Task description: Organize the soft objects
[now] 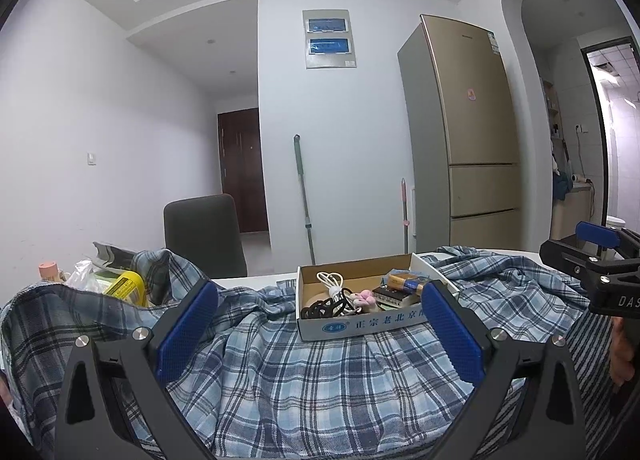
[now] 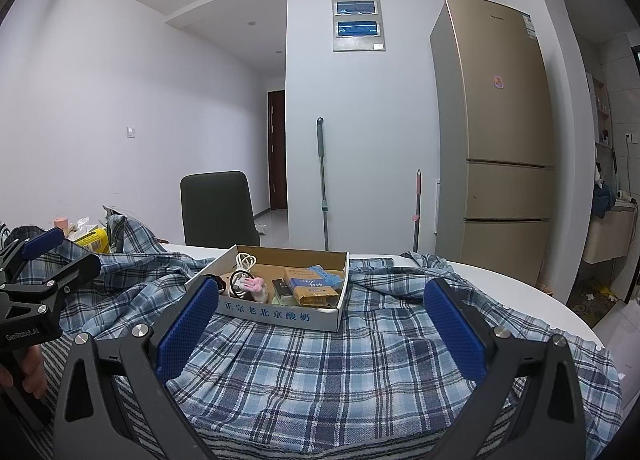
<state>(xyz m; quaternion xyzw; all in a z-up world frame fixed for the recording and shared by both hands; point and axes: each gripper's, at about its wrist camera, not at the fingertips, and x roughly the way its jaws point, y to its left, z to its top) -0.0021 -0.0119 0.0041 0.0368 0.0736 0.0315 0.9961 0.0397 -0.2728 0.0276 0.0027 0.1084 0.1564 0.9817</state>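
A blue plaid shirt (image 1: 312, 372) lies spread over a white table, rumpled at its left and right sides; it also shows in the right wrist view (image 2: 320, 364). A striped grey cloth (image 2: 304, 450) lies under its near edge. My left gripper (image 1: 320, 324) is open and empty, held low over the shirt's middle. My right gripper (image 2: 320, 320) is open and empty, also low over the shirt, to the right of the left one. The right gripper shows at the right edge of the left wrist view (image 1: 600, 256), and the left gripper at the left edge of the right wrist view (image 2: 44, 260).
A shallow cardboard box (image 1: 360, 326) rests on the shirt, holding cables, a pink item and packets; it also shows in the right wrist view (image 2: 280, 314). A yellow container (image 1: 128, 286) and bags sit at the far left. A dark chair (image 1: 204, 236), a fridge (image 1: 468, 132) and mops stand behind.
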